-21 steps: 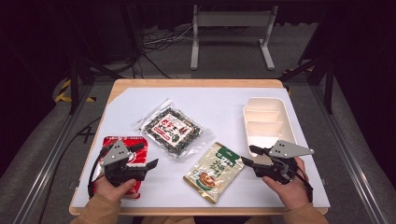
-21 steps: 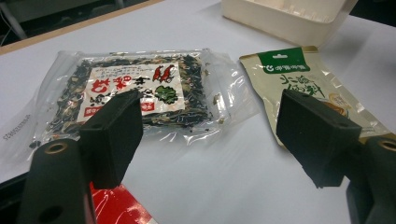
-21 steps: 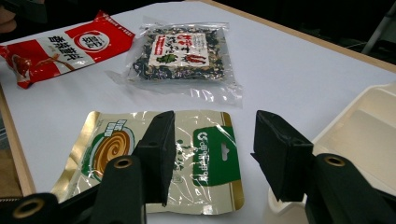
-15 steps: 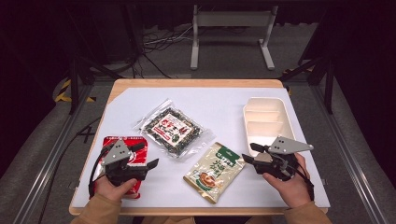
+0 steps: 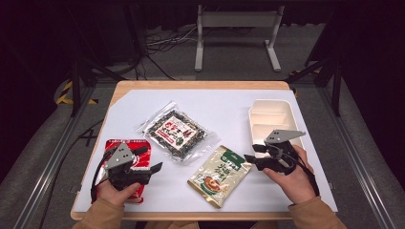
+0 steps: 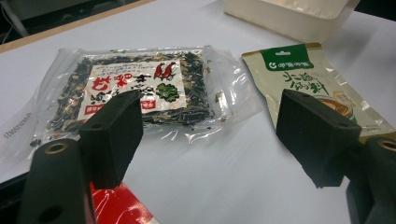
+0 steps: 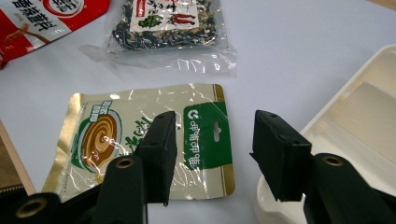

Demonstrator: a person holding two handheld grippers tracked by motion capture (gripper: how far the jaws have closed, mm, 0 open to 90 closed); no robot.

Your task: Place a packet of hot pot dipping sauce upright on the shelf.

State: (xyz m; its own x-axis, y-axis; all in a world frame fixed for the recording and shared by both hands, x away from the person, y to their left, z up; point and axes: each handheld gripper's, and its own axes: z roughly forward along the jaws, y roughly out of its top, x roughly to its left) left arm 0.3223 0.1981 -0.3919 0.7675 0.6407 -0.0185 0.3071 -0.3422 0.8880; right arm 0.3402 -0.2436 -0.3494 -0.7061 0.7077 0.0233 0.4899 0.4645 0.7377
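Observation:
Three snack packets lie on the white table. A red packet (image 5: 123, 144) sits front left, partly under my left hand. My left gripper (image 5: 149, 159) hovers at its right edge, open and holding nothing; its jaws (image 6: 210, 121) point at a clear packet of dark dried bits (image 6: 135, 88) in the middle (image 5: 175, 131). A gold pouch with a green top (image 5: 220, 172) lies front centre. My right gripper (image 5: 252, 155) is just right of it, open and holding nothing. In the right gripper view the jaws (image 7: 212, 135) frame the pouch's green end (image 7: 205, 135).
A white divided tray (image 5: 272, 117) stands at the right, just behind my right hand, and its rim (image 7: 364, 112) lies close beside the right jaw. The table's wooden edge (image 5: 200, 85) runs along the back. Dark floor and a metal stand lie beyond.
My right gripper has shifted slightly left and away from me, closer to the pouch's green end. The left gripper and the packets have stayed put.

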